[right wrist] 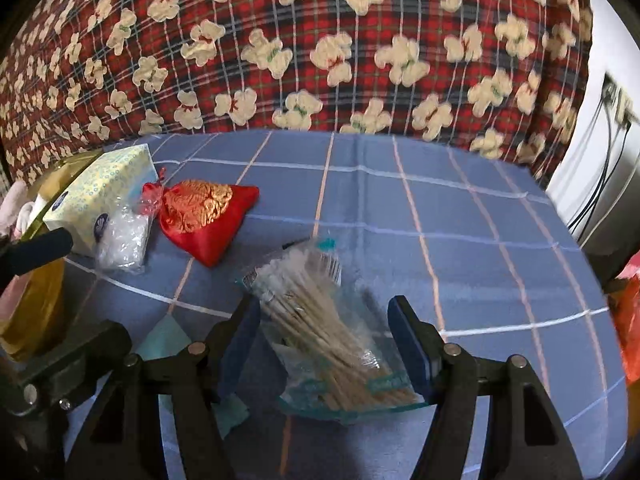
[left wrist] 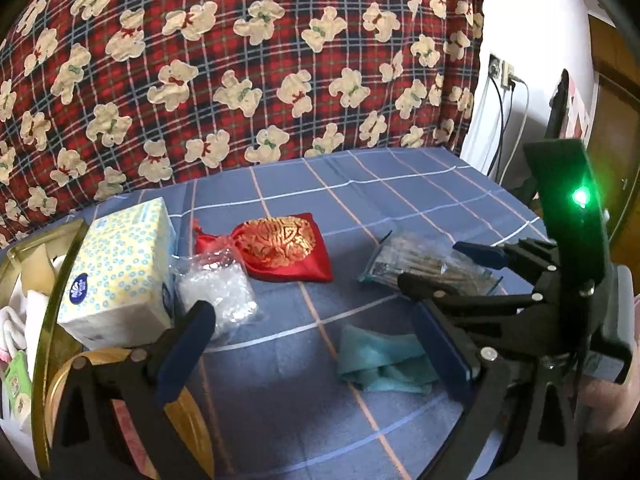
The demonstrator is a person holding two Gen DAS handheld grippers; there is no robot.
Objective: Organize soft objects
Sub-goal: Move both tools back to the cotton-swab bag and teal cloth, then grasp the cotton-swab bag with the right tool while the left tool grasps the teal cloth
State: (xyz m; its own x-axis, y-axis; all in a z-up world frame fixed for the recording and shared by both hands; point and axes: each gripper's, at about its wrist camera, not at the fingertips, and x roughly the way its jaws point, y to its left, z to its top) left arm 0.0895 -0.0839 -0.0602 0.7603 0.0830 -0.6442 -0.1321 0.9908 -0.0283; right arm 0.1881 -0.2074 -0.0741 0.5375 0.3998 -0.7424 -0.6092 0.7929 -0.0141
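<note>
On the blue checked cloth (left wrist: pixel 360 184) lie a teal rag (left wrist: pixel 380 360), a red and gold pouch (left wrist: pixel 280 248), a clear bag of white bits (left wrist: pixel 220 288) and a clear bag of cotton swabs (right wrist: pixel 320 320). My left gripper (left wrist: pixel 314 316) hangs open just above the cloth, the teal rag close to its right finger. My right gripper (right wrist: pixel 326 312) is open and straddles the swab bag, whose pads do not press on it. In the left wrist view the right gripper (left wrist: pixel 448 268) sits over the swab bag (left wrist: pixel 424 260). The teal rag (right wrist: pixel 164 340) peeks out left of my right gripper's left finger.
A pack of tissues (left wrist: pixel 120 268) leans at the left against a gold round tin (left wrist: pixel 44 320) holding pale soft items. A red plaid bear blanket (left wrist: pixel 240 60) rises behind the table. Wall sockets with cables (left wrist: pixel 504 76) are at the right. Something orange-red (right wrist: pixel 628 312) sits at the right edge.
</note>
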